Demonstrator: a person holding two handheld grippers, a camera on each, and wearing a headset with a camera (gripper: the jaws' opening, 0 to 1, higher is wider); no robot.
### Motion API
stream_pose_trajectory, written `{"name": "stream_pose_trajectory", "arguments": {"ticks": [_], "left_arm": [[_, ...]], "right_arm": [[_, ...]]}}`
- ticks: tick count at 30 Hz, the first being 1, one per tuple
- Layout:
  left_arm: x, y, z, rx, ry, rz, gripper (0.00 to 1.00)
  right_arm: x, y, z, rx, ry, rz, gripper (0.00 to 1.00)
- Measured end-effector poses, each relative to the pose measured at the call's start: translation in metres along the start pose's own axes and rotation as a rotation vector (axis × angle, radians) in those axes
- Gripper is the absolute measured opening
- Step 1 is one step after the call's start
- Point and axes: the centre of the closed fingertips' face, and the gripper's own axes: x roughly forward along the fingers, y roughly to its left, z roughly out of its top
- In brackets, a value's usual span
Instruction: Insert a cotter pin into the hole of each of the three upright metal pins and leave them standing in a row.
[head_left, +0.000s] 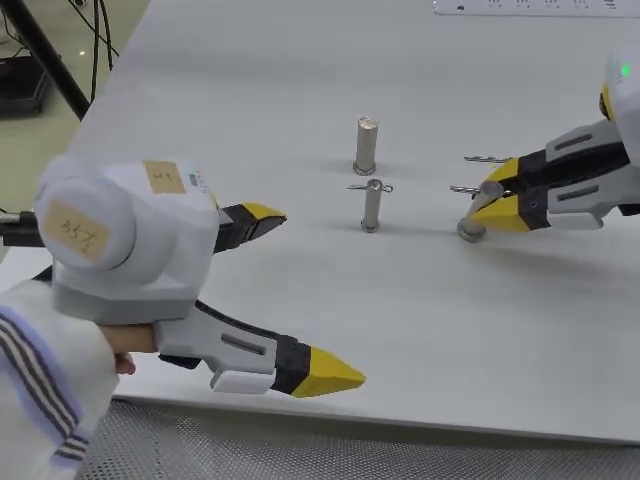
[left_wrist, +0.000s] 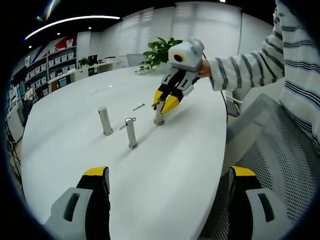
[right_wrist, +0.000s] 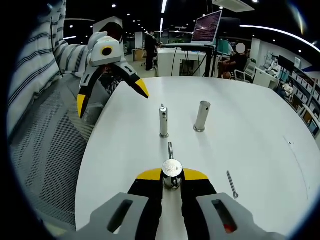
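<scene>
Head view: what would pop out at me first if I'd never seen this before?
The yellow-tipped right gripper, clamped on a metal pin at the right side of the table, grabs the eye first. Nearest you, the left gripper hangs with its jaws spread wide. Mid-table stands a second pin with a cotter pin through its top, and a bare pin just behind it.
</scene>
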Motion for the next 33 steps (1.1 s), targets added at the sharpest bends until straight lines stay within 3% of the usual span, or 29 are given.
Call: {"name": "stream_pose_trajectory", "arguments": {"ticks": [20, 23, 26, 33], "left_arm": [[0.002, -0.010, 0.002, 0.034, 0.012, -0.024, 0.98], [0.002, -0.011, 0.003, 0.033, 0.012, -0.024, 0.98], [0.002, -0.010, 0.003, 0.037, 0.010, -0.021, 0.97], [0.000, -0.008, 0.008, 0.031, -0.002, -0.015, 0.97]], "right_arm": [[0.004, 0.000, 0.002, -0.007, -0.022, 0.010, 0.09], [0.003, 0.000, 0.004, -0.027, -0.040, -0.011, 0.10], [0.000, -0.005, 0.013, -0.012, -0.085, -0.043, 0.17], [-0.007, -0.006, 0.022, 0.001, -0.092, -0.085, 0.31]]}}
